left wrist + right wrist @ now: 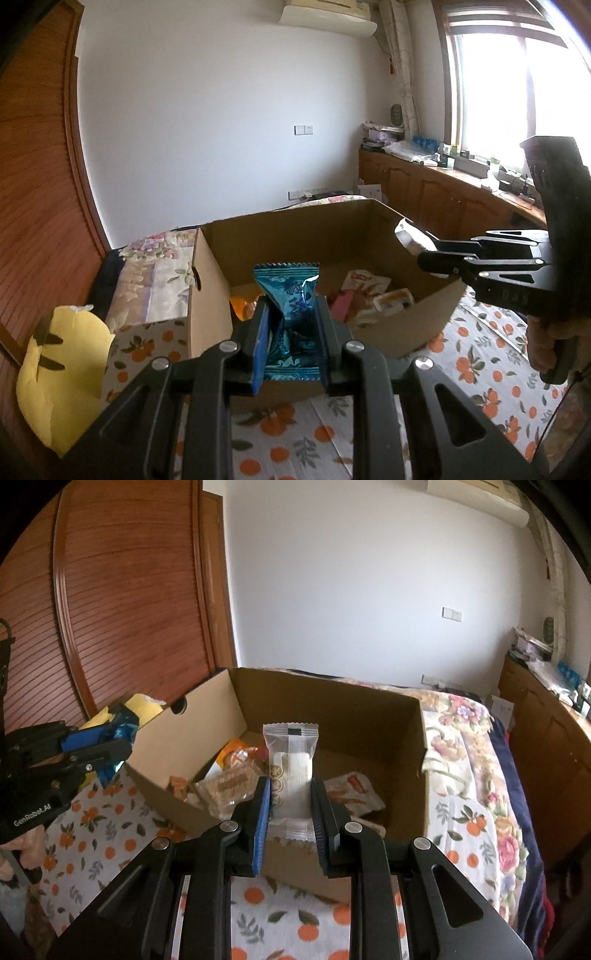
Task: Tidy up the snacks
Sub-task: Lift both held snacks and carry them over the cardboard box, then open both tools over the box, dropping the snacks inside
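Observation:
My left gripper [290, 308] is shut on a blue foil snack packet [288, 288] and holds it over the near edge of an open cardboard box [295, 225]. My right gripper [290, 790] is shut on a white wrapped snack [291, 764] above the same box [332, 701]. Several snack packets lie on the box floor [236, 779]. The right gripper shows in the left wrist view [424, 254] over the box's right wall, holding the white snack [410, 236]. The left gripper shows in the right wrist view [114, 746] by the box's left wall.
The box stands on a bed with an orange-print cloth [295, 435] and a floral quilt [480, 757]. A yellow cushion [62, 373] lies left of the box. A wooden wardrobe [129, 590] stands at left, and low wooden cabinets [443, 192] under a window at right.

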Demonstrator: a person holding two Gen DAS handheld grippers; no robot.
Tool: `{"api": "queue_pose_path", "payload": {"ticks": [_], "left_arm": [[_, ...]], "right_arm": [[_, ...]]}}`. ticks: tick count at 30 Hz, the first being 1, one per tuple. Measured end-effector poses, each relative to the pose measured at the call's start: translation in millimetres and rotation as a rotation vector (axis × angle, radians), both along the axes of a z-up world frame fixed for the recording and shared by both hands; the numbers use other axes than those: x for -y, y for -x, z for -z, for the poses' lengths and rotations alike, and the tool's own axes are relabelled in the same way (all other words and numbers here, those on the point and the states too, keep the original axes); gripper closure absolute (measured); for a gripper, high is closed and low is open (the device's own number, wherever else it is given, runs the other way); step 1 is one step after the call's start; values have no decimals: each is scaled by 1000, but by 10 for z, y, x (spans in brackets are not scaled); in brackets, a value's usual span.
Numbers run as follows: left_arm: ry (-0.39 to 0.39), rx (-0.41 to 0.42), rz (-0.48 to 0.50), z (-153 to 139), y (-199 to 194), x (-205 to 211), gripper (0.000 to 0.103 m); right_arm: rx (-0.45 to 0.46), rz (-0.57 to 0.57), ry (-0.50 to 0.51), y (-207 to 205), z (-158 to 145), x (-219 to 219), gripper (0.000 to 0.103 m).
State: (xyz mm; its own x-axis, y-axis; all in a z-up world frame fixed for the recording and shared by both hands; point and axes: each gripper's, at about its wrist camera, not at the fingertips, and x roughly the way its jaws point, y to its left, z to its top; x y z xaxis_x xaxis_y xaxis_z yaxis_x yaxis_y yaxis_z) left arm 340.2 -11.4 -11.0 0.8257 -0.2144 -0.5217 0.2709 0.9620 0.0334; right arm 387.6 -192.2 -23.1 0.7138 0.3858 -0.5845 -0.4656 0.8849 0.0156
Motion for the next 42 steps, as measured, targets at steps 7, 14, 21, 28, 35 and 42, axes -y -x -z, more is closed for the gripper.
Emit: {"api": "queue_pose_path", "payload": {"ticks": [7, 14, 21, 28, 35, 42], "left_arm": [[12, -37, 2, 83, -448, 32, 83], [31, -74, -11, 223, -726, 57, 83], [36, -106, -24, 346, -824, 36, 81], [52, -108, -41, 355, -757, 43, 72], [33, -96, -44, 265, -582, 77, 65], [15, -54, -38, 24, -262, 137, 63]], "right_arm": [[-15, 2, 2, -235, 137, -77, 83], [-66, 16, 6, -486, 298, -27, 83], [-108, 43, -18, -587, 399, 106, 83], [-99, 28, -6, -501, 410, 39, 80], [-77, 12, -13, -353, 313, 36, 75], [-37, 4, -30, -38, 60, 37, 74]]}}
